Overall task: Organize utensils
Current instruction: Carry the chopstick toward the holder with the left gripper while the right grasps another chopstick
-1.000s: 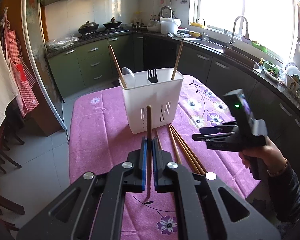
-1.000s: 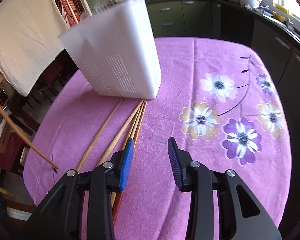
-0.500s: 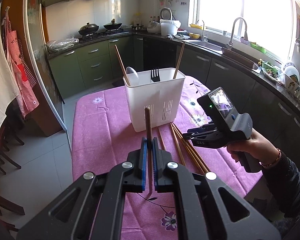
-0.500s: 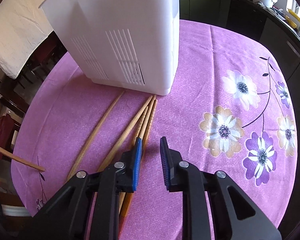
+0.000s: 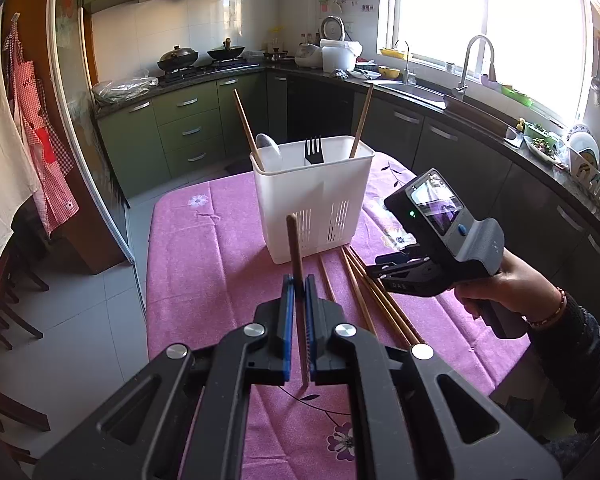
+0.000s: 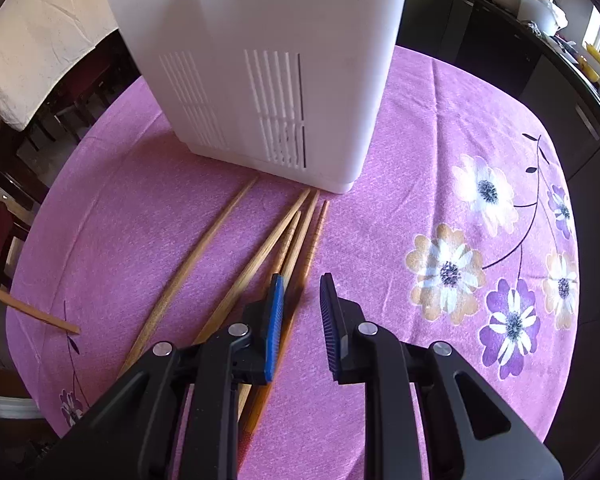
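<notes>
A white utensil holder (image 5: 312, 196) stands on the purple table; two chopsticks, a black fork (image 5: 313, 150) and a spoon (image 5: 269, 147) stick out of it. My left gripper (image 5: 297, 280) is shut on a wooden chopstick (image 5: 296, 256) and holds it upright above the table, in front of the holder. Several chopsticks (image 6: 284, 240) lie on the cloth just before the holder (image 6: 260, 60). My right gripper (image 6: 302, 284) is open, low over the rightmost chopsticks, which lie between its pads. The held chopstick's tip (image 6: 40, 314) shows at the left of the right wrist view.
The table has a purple flowered cloth (image 6: 460, 240) with edges near on the left and front. Kitchen counters, a stove and a sink (image 5: 420, 92) run behind and to the right. Chairs (image 5: 8, 300) and a hanging apron stand to the left.
My right gripper moved forward and down toward the lying chopsticks and the holder; its jaws narrowed, then widened a little. My left gripper pulled back and rose slightly with its chopstick.
</notes>
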Demonstrator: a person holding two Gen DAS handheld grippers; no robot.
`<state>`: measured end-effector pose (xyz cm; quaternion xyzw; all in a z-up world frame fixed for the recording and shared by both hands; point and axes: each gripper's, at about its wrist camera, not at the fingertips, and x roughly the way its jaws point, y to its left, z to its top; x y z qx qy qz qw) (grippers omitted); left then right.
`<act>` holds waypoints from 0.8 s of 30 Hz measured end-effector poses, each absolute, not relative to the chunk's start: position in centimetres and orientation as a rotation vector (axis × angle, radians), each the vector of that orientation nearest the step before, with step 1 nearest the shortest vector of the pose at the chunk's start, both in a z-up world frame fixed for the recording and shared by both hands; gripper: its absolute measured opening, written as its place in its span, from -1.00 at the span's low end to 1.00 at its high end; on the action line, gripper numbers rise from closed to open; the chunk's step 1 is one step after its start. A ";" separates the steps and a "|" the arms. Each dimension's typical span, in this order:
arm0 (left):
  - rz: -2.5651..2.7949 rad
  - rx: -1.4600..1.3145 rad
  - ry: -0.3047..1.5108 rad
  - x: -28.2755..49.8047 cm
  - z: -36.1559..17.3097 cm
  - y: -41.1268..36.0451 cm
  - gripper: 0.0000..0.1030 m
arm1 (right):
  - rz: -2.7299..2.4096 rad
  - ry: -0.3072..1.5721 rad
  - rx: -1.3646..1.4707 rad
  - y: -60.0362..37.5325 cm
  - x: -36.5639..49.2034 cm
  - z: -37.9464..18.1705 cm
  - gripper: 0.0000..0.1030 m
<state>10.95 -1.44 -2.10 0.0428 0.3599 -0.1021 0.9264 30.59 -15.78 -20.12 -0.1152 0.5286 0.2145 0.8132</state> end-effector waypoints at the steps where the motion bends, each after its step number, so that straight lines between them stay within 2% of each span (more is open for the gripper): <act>1: -0.210 0.090 0.738 11.0 -2.1 -1.4 -0.89 | 0.450 1.134 -0.234 -16.0 30.9 -20.2 -0.62; 9: -0.208 0.093 0.744 11.1 -2.3 -1.7 -0.89 | 0.455 1.134 -0.254 -15.1 30.8 -20.8 -0.60; 12: -0.206 0.096 0.747 11.1 -2.4 -1.8 -0.89 | 0.459 1.129 -0.260 -14.5 31.1 -20.9 -0.67; 13: -0.208 0.094 0.749 11.1 -2.4 -1.8 -0.89 | 0.462 1.129 -0.252 -14.5 31.2 -20.9 -0.81; 17: -0.207 0.094 0.749 11.1 -2.5 -1.8 -0.89 | 0.454 1.103 -0.222 -15.2 30.5 -20.5 -0.87; 24: -0.209 0.103 0.746 11.0 -2.6 -1.8 -0.89 | 0.502 0.917 -0.108 -20.1 27.3 -13.8 -0.87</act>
